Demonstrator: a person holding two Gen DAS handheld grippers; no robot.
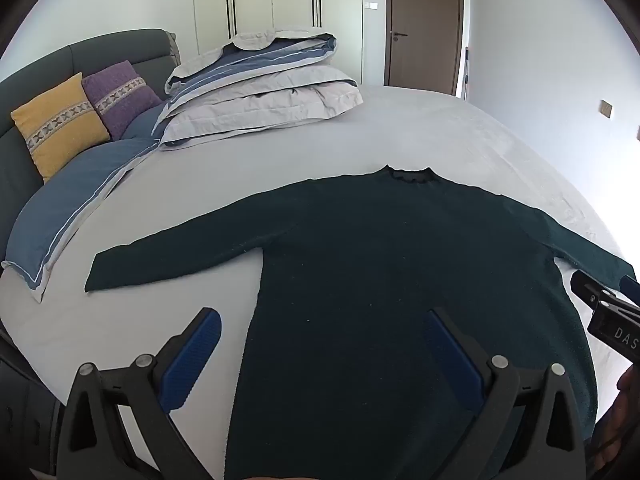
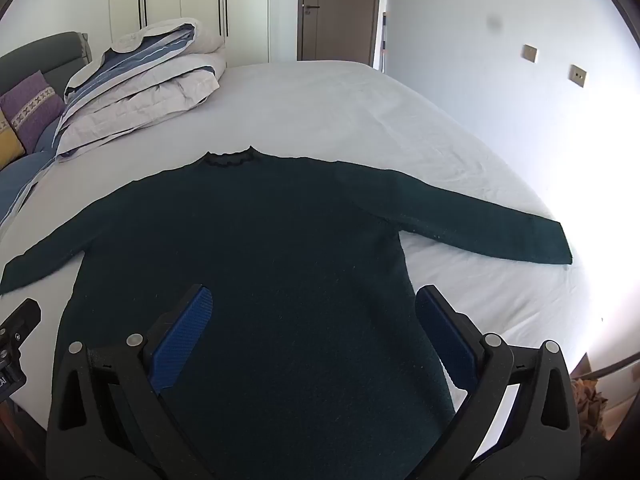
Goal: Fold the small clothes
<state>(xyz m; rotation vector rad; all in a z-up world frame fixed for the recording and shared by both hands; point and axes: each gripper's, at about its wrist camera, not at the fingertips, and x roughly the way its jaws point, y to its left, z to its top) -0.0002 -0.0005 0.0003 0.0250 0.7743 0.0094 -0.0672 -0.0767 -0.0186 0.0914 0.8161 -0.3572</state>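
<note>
The dark green knitted long-sleeved sweater [image 1: 400, 264] lies flat on the pale grey bed sheet [image 1: 420, 128], collar away from the person, both sleeves spread out to the sides, hem nearest the cameras. No fold shows yet.

The left gripper [image 1: 324, 344] hovers above the sweater's lower left side with its blue-padded jaws spread wide and nothing between them. The right gripper [image 2: 314, 320] hangs likewise released and empty over the lower right side.

The knit looks thick and soft, so a pinch could catch only the top layer and leave the back behind, giving a skewed fold. A deep pinch could gather the sheet too. Uneven lifting by the two grippers could drag the body sideways and rumple the sleeves.
</note>
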